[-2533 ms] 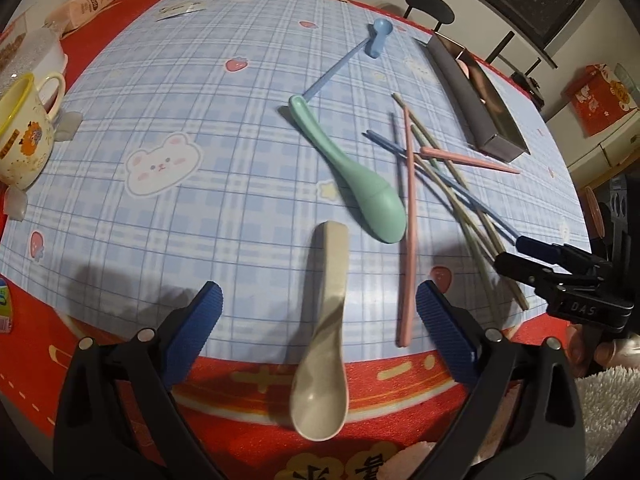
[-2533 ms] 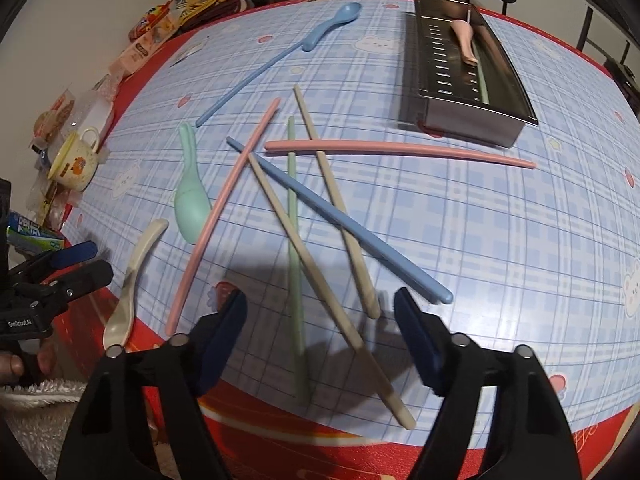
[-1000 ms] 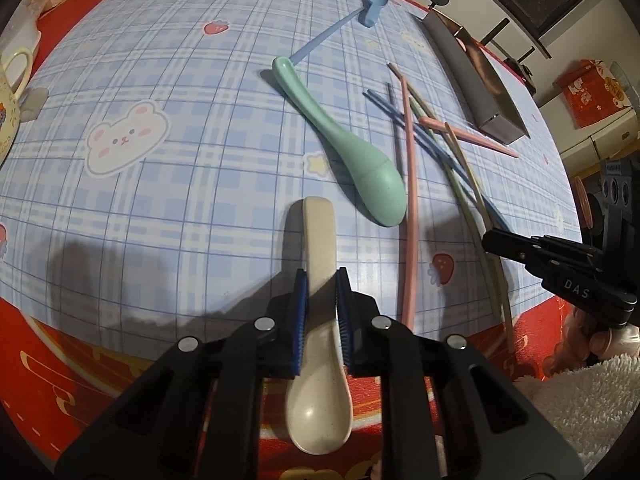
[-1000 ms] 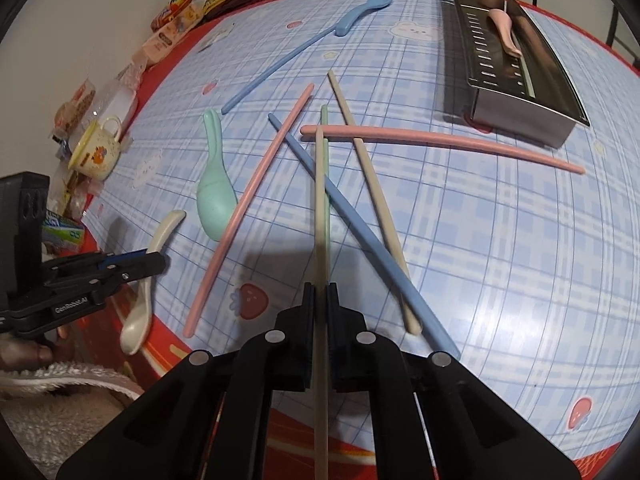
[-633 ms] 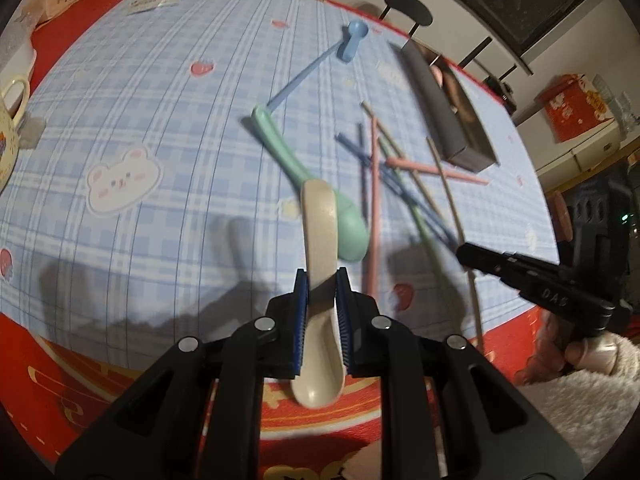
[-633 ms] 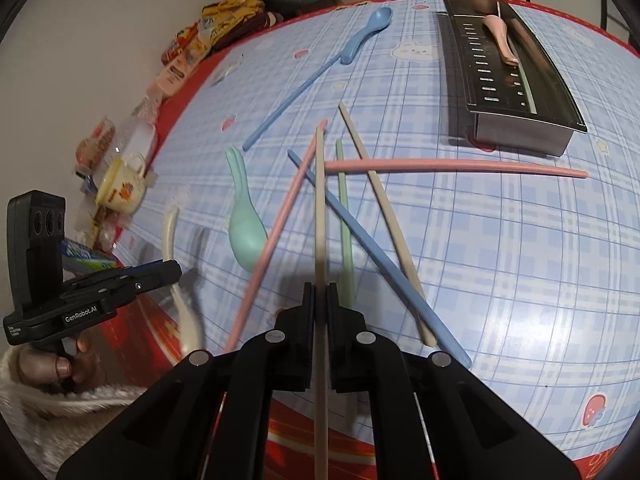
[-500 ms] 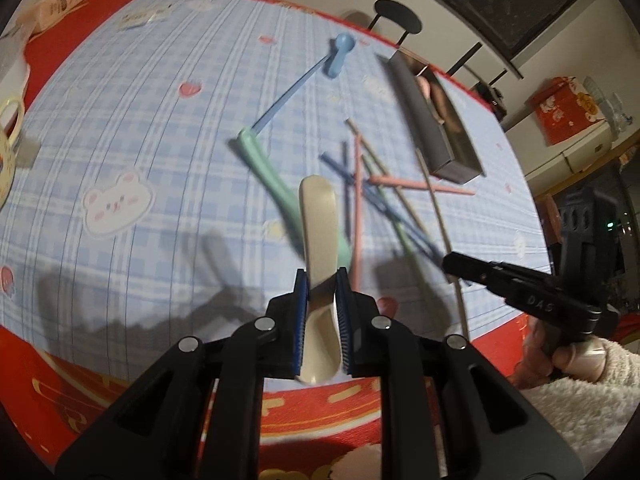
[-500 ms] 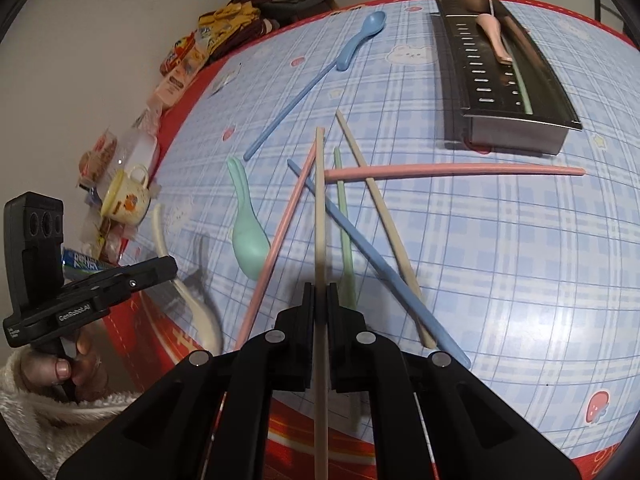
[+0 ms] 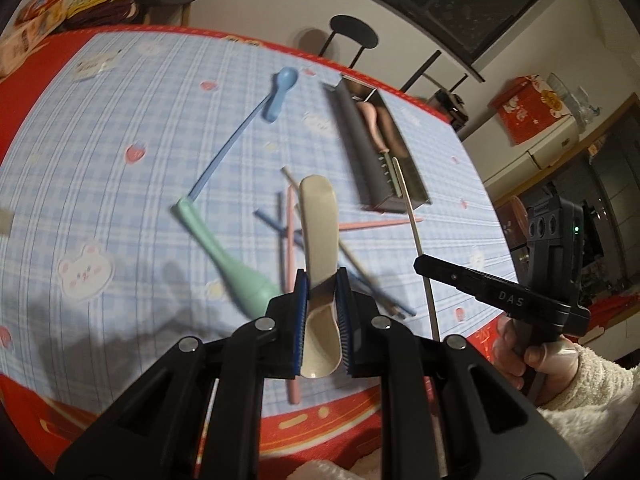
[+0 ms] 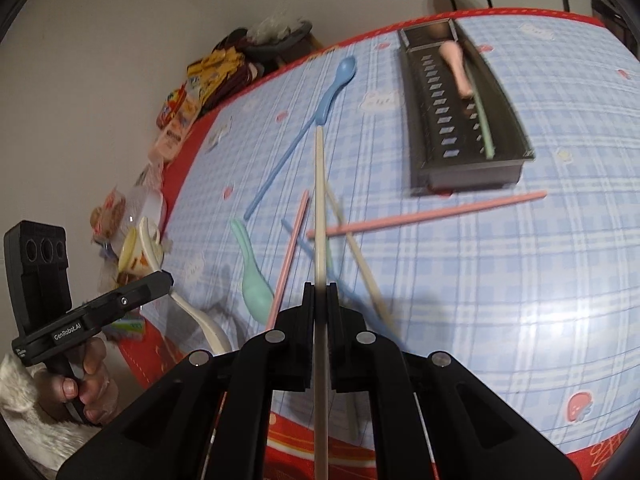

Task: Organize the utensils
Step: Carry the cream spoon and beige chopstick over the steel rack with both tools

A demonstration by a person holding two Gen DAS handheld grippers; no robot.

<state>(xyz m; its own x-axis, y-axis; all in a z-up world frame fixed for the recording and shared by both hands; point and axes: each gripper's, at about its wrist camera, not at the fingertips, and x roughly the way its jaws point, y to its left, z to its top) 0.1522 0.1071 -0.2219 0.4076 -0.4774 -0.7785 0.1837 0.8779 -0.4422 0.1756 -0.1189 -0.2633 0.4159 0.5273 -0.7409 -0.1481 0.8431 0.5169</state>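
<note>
Left wrist view is showing the left gripper (image 9: 322, 292) clamping a beige spoon (image 9: 318, 216) aloft, while the right gripper (image 10: 321, 300) is pinching a beige chopstick (image 10: 319, 208), so both are probably being carried and next need lining up over the slotted metal utensil tray (image 10: 424, 128).

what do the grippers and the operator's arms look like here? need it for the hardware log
Both grippers are matte black plastic with silver pivot screws. The left gripper has ribbed blue pads on its fingers and white "GenRobot.AI" lettering on the side. The right gripper carries "DAS" lettering. Both forearms wear fluffy white sleeves. No cables visible.
</note>
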